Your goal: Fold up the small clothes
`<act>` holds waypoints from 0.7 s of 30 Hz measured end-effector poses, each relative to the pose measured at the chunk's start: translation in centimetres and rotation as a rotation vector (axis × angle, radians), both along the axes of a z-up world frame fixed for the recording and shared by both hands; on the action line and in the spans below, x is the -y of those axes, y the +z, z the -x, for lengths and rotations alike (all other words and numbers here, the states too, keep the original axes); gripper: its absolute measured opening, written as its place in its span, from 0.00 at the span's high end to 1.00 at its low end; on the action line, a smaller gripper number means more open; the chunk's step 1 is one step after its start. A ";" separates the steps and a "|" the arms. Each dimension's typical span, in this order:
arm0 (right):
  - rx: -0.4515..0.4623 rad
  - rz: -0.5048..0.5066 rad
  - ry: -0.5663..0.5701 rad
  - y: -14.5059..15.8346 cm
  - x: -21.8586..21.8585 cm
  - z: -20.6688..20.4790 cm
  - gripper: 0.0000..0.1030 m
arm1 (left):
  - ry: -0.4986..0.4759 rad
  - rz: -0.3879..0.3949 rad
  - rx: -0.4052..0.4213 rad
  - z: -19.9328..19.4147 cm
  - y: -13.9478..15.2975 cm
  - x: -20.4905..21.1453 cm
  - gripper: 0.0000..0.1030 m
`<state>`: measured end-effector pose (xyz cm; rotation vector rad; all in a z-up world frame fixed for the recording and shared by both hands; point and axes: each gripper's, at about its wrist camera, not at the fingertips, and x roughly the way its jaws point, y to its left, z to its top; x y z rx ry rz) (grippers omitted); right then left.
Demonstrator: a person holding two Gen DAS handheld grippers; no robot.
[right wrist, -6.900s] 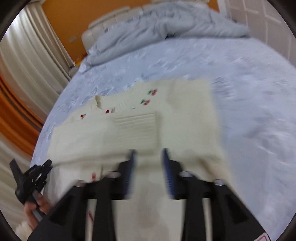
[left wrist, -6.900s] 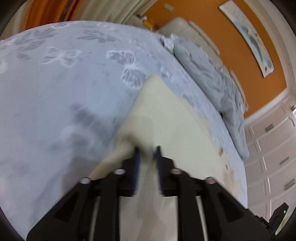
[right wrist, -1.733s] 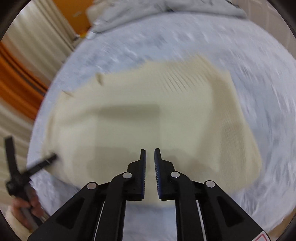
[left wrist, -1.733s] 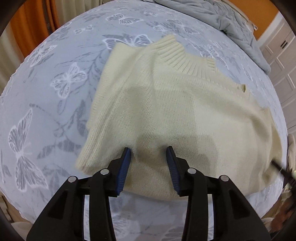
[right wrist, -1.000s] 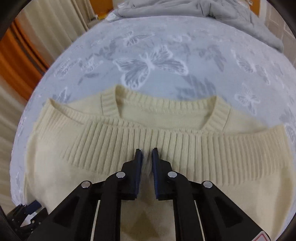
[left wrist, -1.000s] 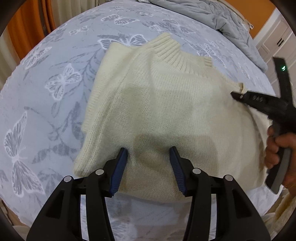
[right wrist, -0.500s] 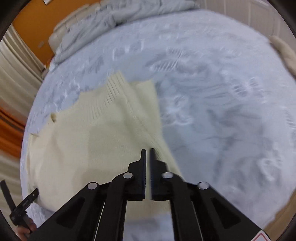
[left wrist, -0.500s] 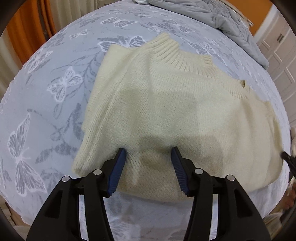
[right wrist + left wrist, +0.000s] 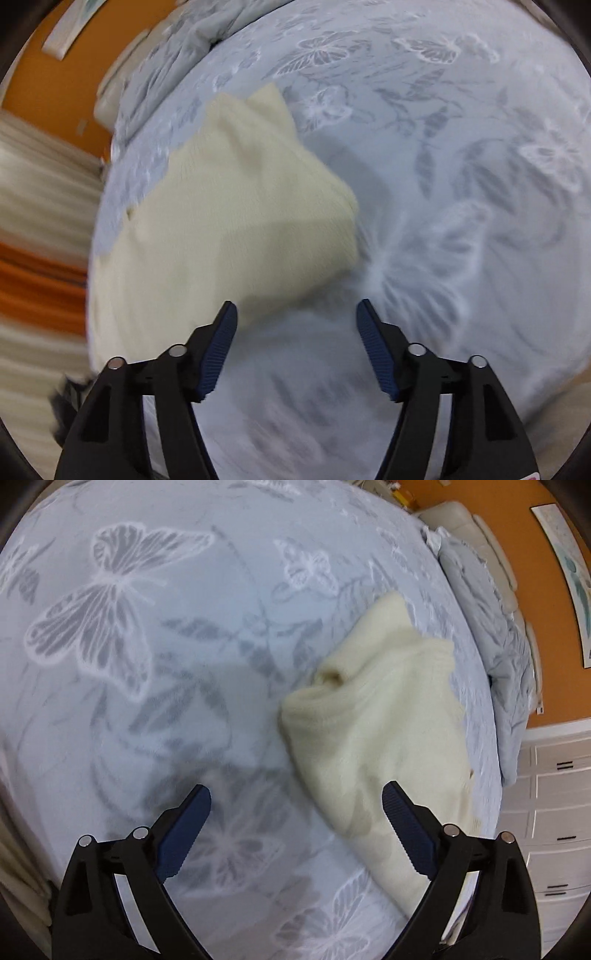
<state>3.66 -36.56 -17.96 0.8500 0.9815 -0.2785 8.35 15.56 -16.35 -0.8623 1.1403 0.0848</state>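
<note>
A cream knitted sweater (image 9: 384, 723) lies folded on a grey bedspread with white butterflies (image 9: 147, 635). In the left wrist view it sits to the right, its ribbed edge bunched toward the middle. My left gripper (image 9: 295, 812) is wide open and empty; its right finger hangs over the sweater's near edge. In the right wrist view the sweater (image 9: 236, 221) lies to the left. My right gripper (image 9: 297, 325) is wide open and empty above the bedspread (image 9: 461, 184), just past the sweater's corner.
A crumpled grey duvet (image 9: 506, 664) lies along the far side of the bed by an orange wall (image 9: 546, 602). White drawers (image 9: 554, 812) stand at the right. Cream and orange curtains (image 9: 40, 229) hang beside the bed in the right wrist view.
Both grippers have opened wide; the right one was shut half a second ago. Both have swung off the sweater toward the bare bedspread. The sweater now looks narrower and bunched.
</note>
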 end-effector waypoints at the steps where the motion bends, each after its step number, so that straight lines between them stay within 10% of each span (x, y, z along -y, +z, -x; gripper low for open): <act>1: 0.009 -0.025 -0.018 -0.2 0.3 -0.8 0.35 | -0.010 0.003 0.010 -0.4 0.1 0.4 0.11; 3: -0.013 -0.075 -0.060 -0.9 0.6 -2.9 0.42 | -0.060 0.015 0.012 -1.9 0.0 1.7 0.15; 5: -0.025 -0.071 -0.073 -0.4 0.5 -4.1 0.81 | -0.150 0.000 0.015 -3.5 0.3 3.1 0.85; 6: 0.005 -0.095 -0.061 0.6 0.4 -4.6 0.89 | -0.199 -0.051 -0.013 -4.4 0.9 3.8 0.90; 12: 0.097 0.001 0.036 8.0 -0.7 -1.2 0.91 | -0.237 -0.031 0.053 -1.4 6.7 0.9 0.92; 18: -0.219 0.108 0.109 2.7 -1.3 3.4 0.77 | -0.295 -0.054 -0.085 3.7 2.7 0.9 0.91; 21: -0.189 0.180 -0.001 4.6 -0.7 5.1 0.66 | -0.290 -0.128 -0.078 4.7 2.7 1.1 0.90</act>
